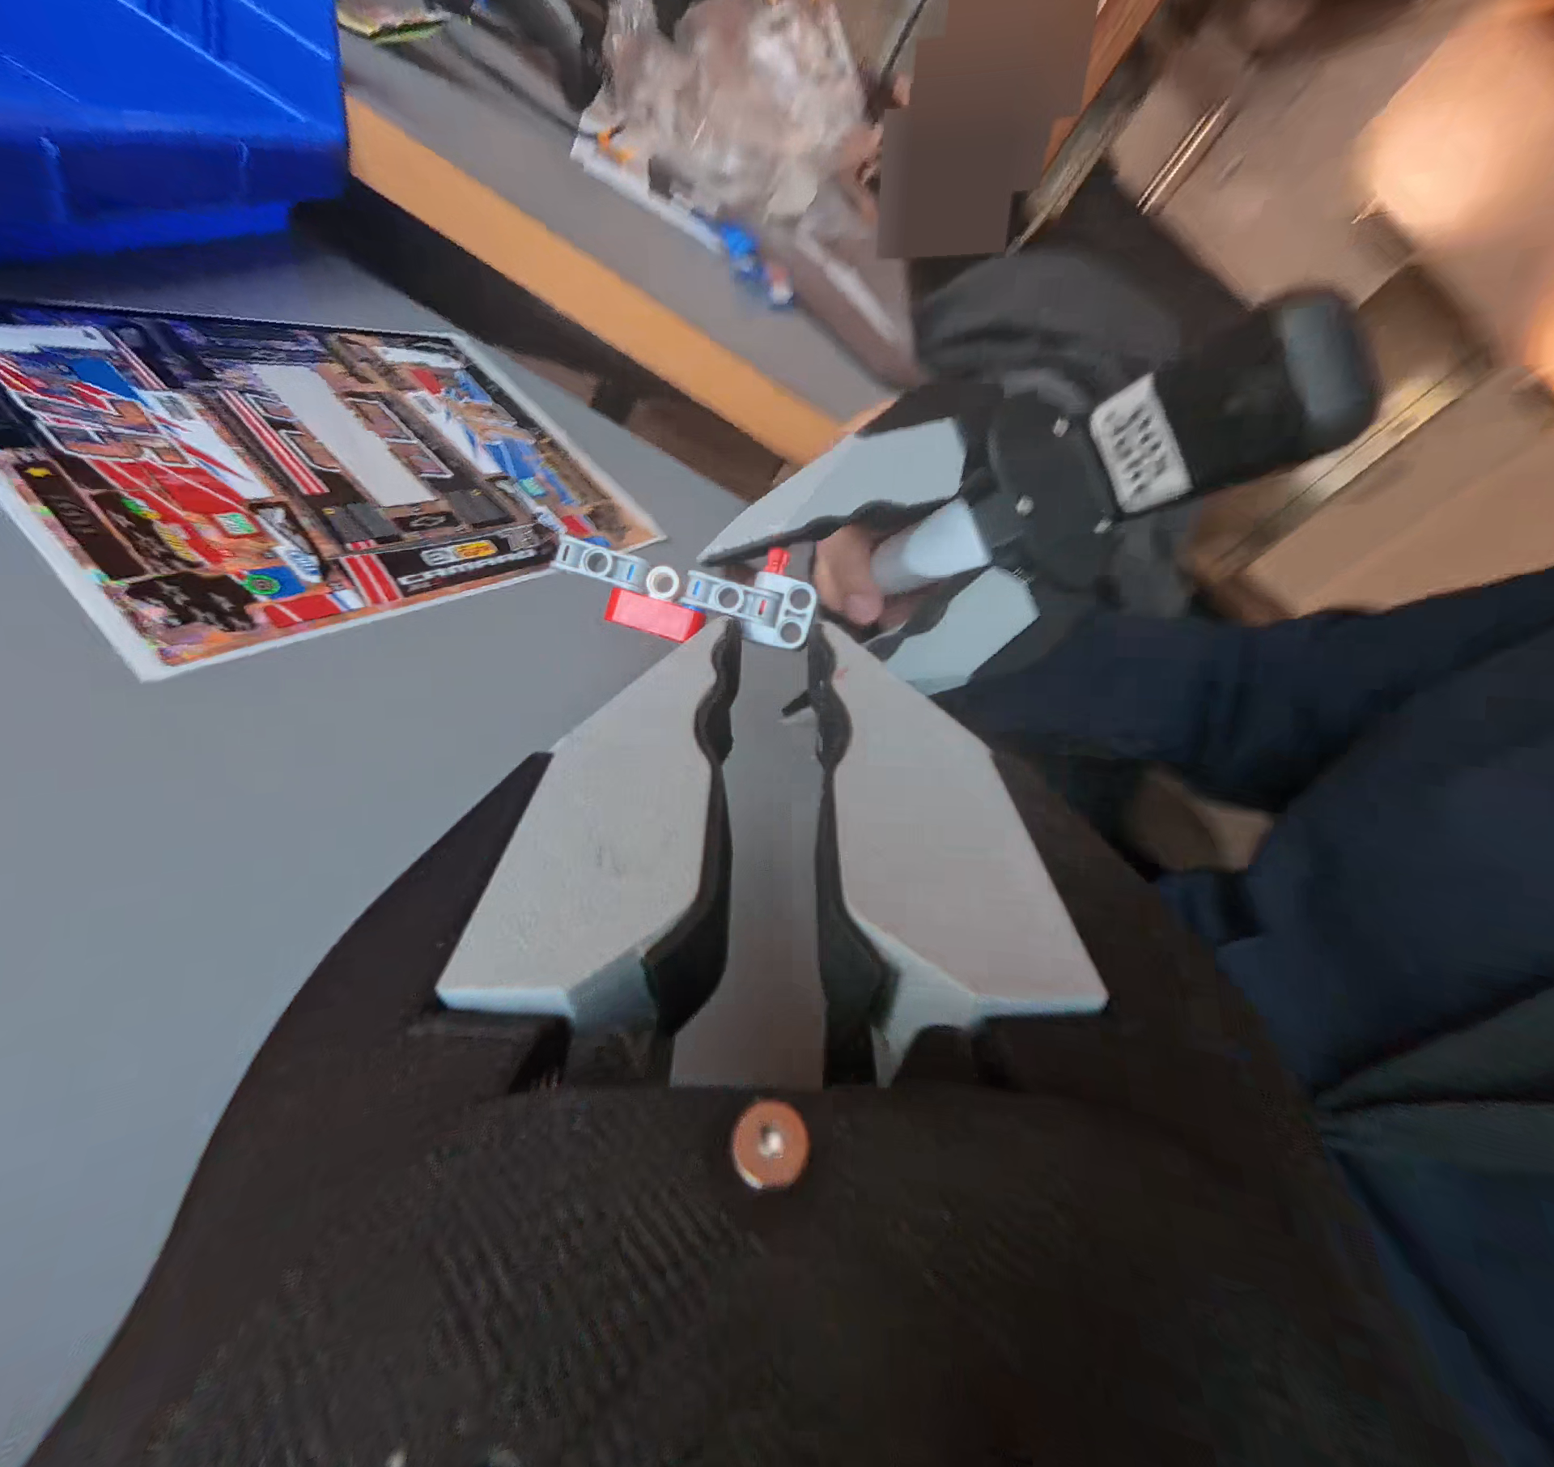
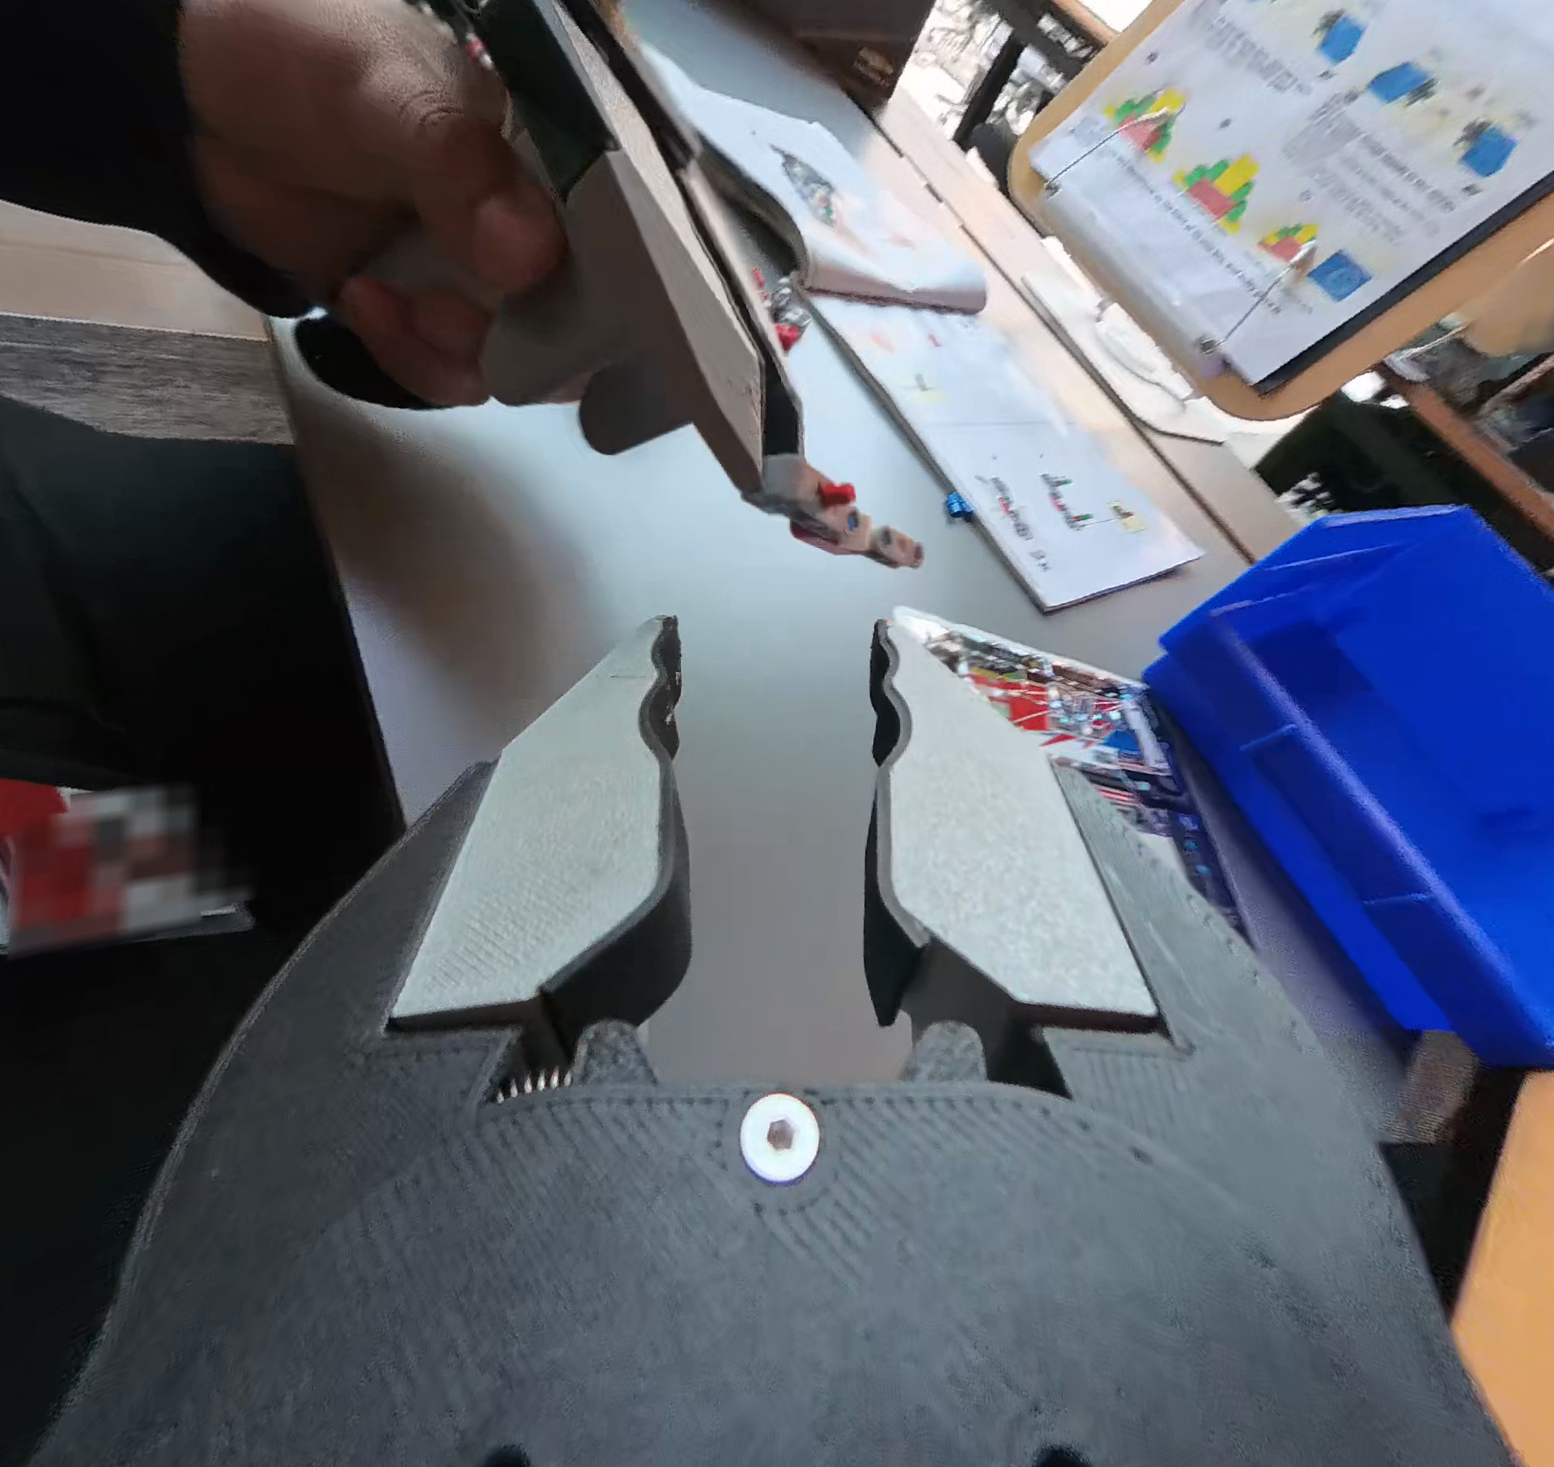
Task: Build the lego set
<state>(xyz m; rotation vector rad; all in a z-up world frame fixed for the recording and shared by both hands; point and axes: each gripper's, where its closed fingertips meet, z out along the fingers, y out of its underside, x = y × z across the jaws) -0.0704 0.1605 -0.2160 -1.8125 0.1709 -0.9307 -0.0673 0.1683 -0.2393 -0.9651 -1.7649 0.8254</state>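
Observation:
My left gripper (image 1: 774, 636) is shut on a small building-toy assembly (image 1: 715, 590) of grey holed beams, a red brick and a red pin. It grips the assembly's grey end block at the fingertips and holds it above the grey table (image 1: 252, 838). In the right wrist view the left gripper (image 2: 778, 451) holds the same assembly (image 2: 841, 522) in the air. My right gripper (image 2: 774, 644) is open and empty, a short way from the assembly. One of its fingers (image 1: 841, 484) shows in the left wrist view, just above the red pin.
A blue bin (image 2: 1362, 796) stands at the table's side, also in the left wrist view (image 1: 151, 81). A colourful printed sheet (image 1: 277, 476) lies flat by it. An open instruction booklet (image 2: 1009, 417), a small blue piece (image 2: 959, 505) and a propped-up page on a stand (image 2: 1303, 123) lie beyond.

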